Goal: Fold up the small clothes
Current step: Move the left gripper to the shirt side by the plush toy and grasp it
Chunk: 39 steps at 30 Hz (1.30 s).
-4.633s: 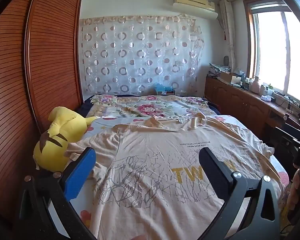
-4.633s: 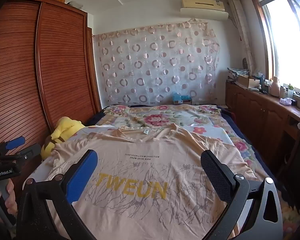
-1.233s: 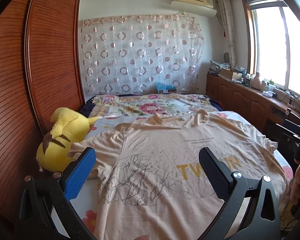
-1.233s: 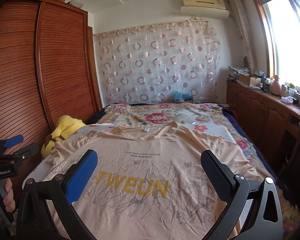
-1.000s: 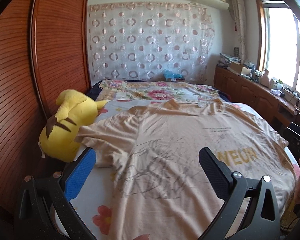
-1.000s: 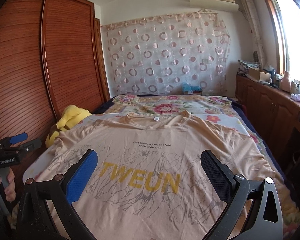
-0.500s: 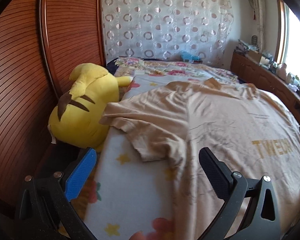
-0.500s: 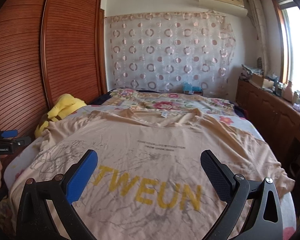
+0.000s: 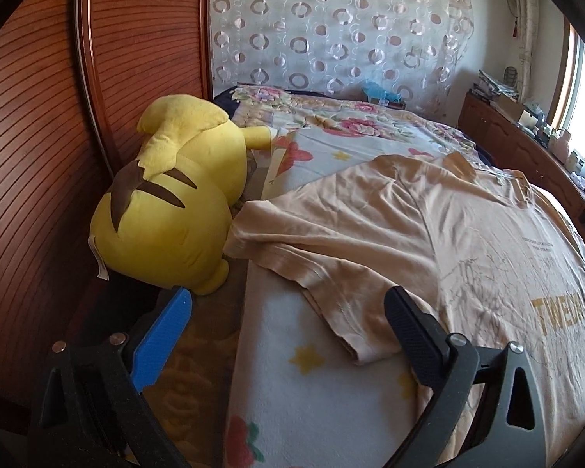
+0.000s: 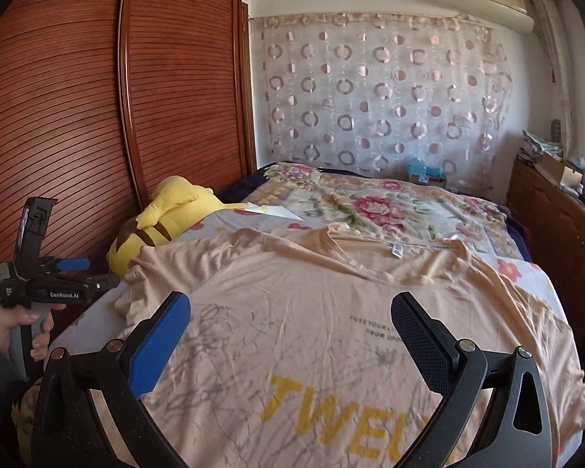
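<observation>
Left wrist view: we saw our left tool [image 9: 288,327] spread wide and released, its blue pad [image 9: 162,338] out over the bed's edge and its black pad [image 9: 413,337] just at the hem of the shirt's sleeve [image 9: 323,269], gripping nothing. The shirt [image 9: 468,241], a beige tee with yellow lettering, lay flat and face up on the bed [image 9: 292,390], its collar toward the far end, and that sleeve lay rumpled on the pale blanket with its far edge touching the plush [image 9: 167,210]. The yellow plush sat at the bed's side, between the shirt and the wardrobe [image 9: 31,124] of slatted red wood. In the right wrist view, our right tool [image 10: 290,335] was likewise released, both pads apart and hovering over the shirt's [image 10: 331,312] chest print, holding nothing; whether the pads touched the cloth we could not tell. From there the left tool [image 10: 74,277] showed at the left edge, gripped by our left hand [image 10: 15,321] beside the bed [image 10: 507,269] near the sleeve. A flowered quilt [image 10: 370,202] covered the far half of the bed, beyond the collar, and a curtain [image 10: 370,93] with ring patterns hung on the end wall.
</observation>
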### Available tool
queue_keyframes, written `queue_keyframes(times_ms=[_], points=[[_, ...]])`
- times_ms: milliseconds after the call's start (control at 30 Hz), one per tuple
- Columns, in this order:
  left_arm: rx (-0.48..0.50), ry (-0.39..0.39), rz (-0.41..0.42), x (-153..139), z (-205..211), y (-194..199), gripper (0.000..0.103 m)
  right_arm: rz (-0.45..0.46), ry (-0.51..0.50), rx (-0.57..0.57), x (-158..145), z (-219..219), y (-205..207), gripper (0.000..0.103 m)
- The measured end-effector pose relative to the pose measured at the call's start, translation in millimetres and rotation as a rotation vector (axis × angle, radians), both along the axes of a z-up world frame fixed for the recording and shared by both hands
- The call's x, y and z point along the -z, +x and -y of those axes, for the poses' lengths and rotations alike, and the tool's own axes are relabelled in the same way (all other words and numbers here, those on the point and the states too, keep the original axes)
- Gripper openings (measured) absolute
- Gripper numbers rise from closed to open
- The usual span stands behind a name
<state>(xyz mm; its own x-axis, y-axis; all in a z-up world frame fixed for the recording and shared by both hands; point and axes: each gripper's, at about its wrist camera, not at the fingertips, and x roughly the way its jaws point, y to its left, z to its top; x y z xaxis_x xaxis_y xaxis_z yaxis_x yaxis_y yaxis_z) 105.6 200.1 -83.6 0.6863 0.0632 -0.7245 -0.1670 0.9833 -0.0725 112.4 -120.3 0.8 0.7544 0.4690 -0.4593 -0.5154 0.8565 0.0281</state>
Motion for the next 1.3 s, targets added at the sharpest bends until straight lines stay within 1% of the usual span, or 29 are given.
queue_keyframes(times_ms=[67, 167, 233, 300, 333, 367, 400, 433, 467, 500, 533, 567, 600, 633, 667, 700, 733, 767, 800, 833, 867, 933, 967, 1033, 1100, 1167, 1200, 1267, 1300], points=[[0.004, -0.012, -0.013, 3.0, -3.5, 6.9, 0.096, -0.032, -0.015, -0.031, -0.9, -9.5, 12.9, 0.102], [0.019, -0.051, -0.037, 7.7, -10.4, 16.8, 0.092, -0.063, -0.063, -0.069, 3.3, -22.1, 29.2, 0.102], [0.026, -0.079, -0.050, 11.1, -15.0, 23.7, 0.089, -0.089, -0.107, -0.089, 9.4, -30.5, 42.1, 0.099], [0.025, -0.107, -0.067, 14.8, -20.6, 30.3, 0.086, -0.135, -0.143, -0.124, 18.1, -37.7, 53.2, 0.088], [0.025, -0.119, -0.075, 16.1, -22.7, 32.8, 0.085, -0.170, -0.148, -0.153, 22.8, -40.0, 60.1, 0.086], [0.026, -0.129, -0.081, 17.2, -25.0, 35.3, 0.083, -0.203, -0.149, -0.177, 27.3, -41.1, 65.6, 0.077], [0.027, -0.138, -0.087, 18.7, -27.0, 37.5, 0.080, -0.224, -0.157, -0.183, 31.6, -40.2, 70.3, 0.065], [0.028, -0.145, -0.092, 20.0, -29.0, 39.4, 0.078, -0.238, -0.164, -0.178, 33.4, -39.2, 76.9, 0.058], [0.029, -0.152, -0.099, 21.3, -30.6, 41.1, 0.071, -0.252, -0.166, -0.173, 35.9, -36.7, 80.6, 0.051], [0.035, -0.156, -0.101, 22.0, -30.9, 42.1, 0.066, -0.269, -0.166, -0.173, 36.8, -34.4, 84.5, 0.050], [0.042, -0.153, -0.100, 22.5, -29.9, 42.7, 0.063, -0.284, -0.161, -0.185, 38.0, -35.3, 87.8, 0.050], [0.052, -0.149, -0.097, 22.9, -29.1, 42.2, 0.057, -0.294, -0.160, -0.193, 37.9, -33.0, 89.5, 0.050], [0.056, -0.142, -0.097, 22.9, -28.1, 42.9, 0.055, -0.294, -0.168, -0.190, 36.7, -29.5, 92.1, 0.050], [0.058, -0.125, -0.094, 22.3, -26.4, 42.8, 0.054, -0.294, -0.177, -0.185, 35.9, -26.1, 93.9, 0.050], [0.055, -0.103, -0.087, 21.0, -25.1, 42.4, 0.048, -0.299, -0.184, -0.184, 35.1, -21.8, 95.5, 0.050], [0.056, -0.060, -0.075, 18.5, -21.2, 41.2, 0.043, -0.305, -0.184, -0.187, 33.3, -17.8, 95.2, 0.050], [0.065, -0.039, -0.071, 17.5, -18.9, 41.3, 0.041, -0.307, -0.180, -0.194, 31.5, -14.4, 95.7, 0.050], [0.080, -0.021, -0.069, 16.5, -14.5, 41.1, 0.033, -0.304, -0.178, -0.198, 29.2, -8.2, 96.5, 0.050], [0.086, -0.008, -0.069, 16.0, -12.3, 41.1, 0.029, -0.296, -0.181, -0.197, 28.1, -9.5, 95.3, 0.050], [0.094, 0.008, -0.073, 15.4, -10.2, 42.1, 0.021, -0.290, -0.180, -0.197, 29.6, -4.4, 88.6, 0.050], [0.098, 0.024, -0.076, 15.1, -8.2, 43.0, 0.016, -0.286, -0.179, -0.201, 30.8, -1.6, 84.1, 0.050], [0.097, 0.045, -0.084, 13.7, -6.2, 45.3, 0.016, -0.277, -0.177, -0.209, 31.1, 6.3, 76.9, 0.050], [0.097, 0.043, -0.082, 13.1, -5.8, 45.6, 0.010, -0.269, -0.178, -0.215, 30.9, 12.0, 72.5, 0.050], [0.101, 0.047, -0.074, 10.6, -3.7, 45.4, 0.007, -0.248, -0.174, -0.213, 31.6, 20.1, 64.6, 0.050], [0.120, 0.059, -0.063, 6.4, 0.7, 44.7, 0.005, -0.261, -0.156, -0.195, 37.5, 21.5, 55.5, 0.050], [0.127, 0.040, -0.041, -0.2, 5.8, 43.5, 0.004, -0.280, -0.142, -0.198, 39.4, 19.3, 52.7, 0.050], [0.141, 0.007, -0.008, -10.4, 8.9, 41.2, 0.004, -0.274, -0.146, -0.198, 41.5, 19.1, 53.7, 0.051], [0.156, -0.001, 0.025, -24.0, 17.5, 39.4, 0.004, -0.251, -0.162, -0.196, 41.1, 19.0, 48.7, 0.051], [0.178, 0.002, 0.051, -35.4, 27.6, 38.6, 0.004, -0.243, -0.166, -0.196, 40.3, 20.6, 46.0, 0.050]])
